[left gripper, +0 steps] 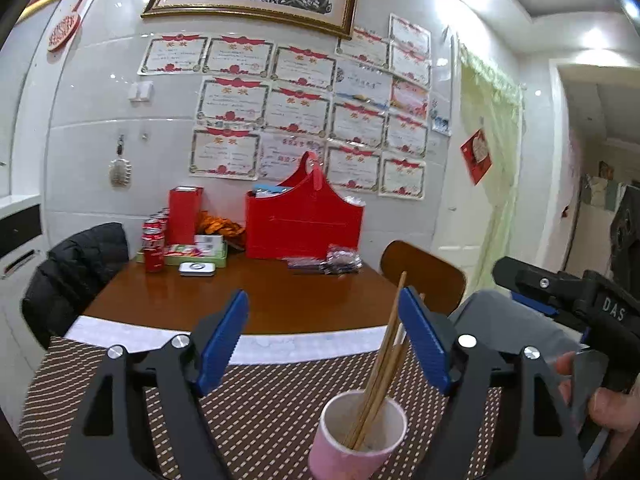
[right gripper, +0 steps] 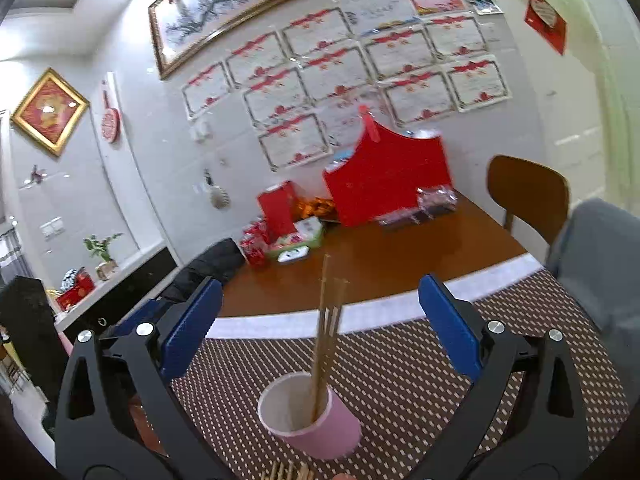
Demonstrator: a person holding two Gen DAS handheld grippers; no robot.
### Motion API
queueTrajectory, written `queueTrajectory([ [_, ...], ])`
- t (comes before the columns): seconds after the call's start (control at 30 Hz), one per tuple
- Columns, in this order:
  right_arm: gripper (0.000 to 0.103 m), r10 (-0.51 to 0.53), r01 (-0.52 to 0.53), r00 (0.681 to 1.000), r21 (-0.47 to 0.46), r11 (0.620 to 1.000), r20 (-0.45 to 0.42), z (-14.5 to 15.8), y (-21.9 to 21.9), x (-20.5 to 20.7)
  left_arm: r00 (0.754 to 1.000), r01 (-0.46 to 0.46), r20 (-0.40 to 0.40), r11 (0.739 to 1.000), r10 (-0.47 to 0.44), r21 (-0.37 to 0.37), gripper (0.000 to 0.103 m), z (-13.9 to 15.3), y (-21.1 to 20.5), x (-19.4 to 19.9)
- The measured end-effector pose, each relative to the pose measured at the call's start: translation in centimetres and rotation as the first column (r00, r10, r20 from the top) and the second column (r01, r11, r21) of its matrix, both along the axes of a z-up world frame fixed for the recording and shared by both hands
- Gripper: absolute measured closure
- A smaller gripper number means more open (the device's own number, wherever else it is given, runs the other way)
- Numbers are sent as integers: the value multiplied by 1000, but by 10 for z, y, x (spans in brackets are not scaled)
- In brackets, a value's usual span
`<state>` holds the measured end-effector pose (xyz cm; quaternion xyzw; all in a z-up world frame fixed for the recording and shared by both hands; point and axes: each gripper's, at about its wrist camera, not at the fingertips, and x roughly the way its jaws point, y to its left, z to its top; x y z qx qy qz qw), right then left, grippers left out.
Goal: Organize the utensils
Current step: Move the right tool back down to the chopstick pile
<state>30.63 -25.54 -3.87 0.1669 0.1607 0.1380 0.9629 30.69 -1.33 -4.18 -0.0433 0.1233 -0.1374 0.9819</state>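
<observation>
A pink paper cup [left gripper: 354, 440] stands on a brown dotted placemat [left gripper: 260, 408] and holds several wooden chopsticks [left gripper: 386, 364] that lean up and right. My left gripper [left gripper: 324, 340] is open and empty above the cup, with the chopsticks close to its right pad. In the right wrist view the same cup [right gripper: 312, 420] holds the chopsticks [right gripper: 326, 332] upright. My right gripper [right gripper: 320, 328] is open and empty, its jaws wide on either side of the cup. More chopstick ends [right gripper: 286, 472] lie on the mat at the bottom edge. The right gripper's body [left gripper: 576, 300] shows at the right of the left wrist view.
The wooden table [left gripper: 256, 296] carries a red basket [left gripper: 304, 220], a red box [left gripper: 184, 212], cola cans [left gripper: 154, 246], a green box [left gripper: 196, 254] and plastic-wrapped items [left gripper: 332, 262] at the back. A black jacket [left gripper: 68, 276] hangs on the left chair. A wooden chair [left gripper: 424, 276] stands at the right.
</observation>
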Motion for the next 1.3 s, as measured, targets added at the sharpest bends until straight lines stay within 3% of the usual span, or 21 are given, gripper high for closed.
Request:
queueTrajectory([
  [0.37,6,-37,36,998,-14,999,-41,4,-10,-45,999,-49,-3,996,49,72,26,17,0,-56],
  [0.67,6,-8,2,998,-114,993,-60,13,10,-88,996,-82,-25,993,84,91,26,15,9,-99],
  [0.97,6,11,-35,988,-151,988,-151,-22,19,-102,983,-93,-151,990,109,104,26,-34,21,-107],
  [1.3,6,33,-98,949,-192,976,-312,-85,27,-104,921,-108,-359,986,149,131,26,-108,33,-113],
])
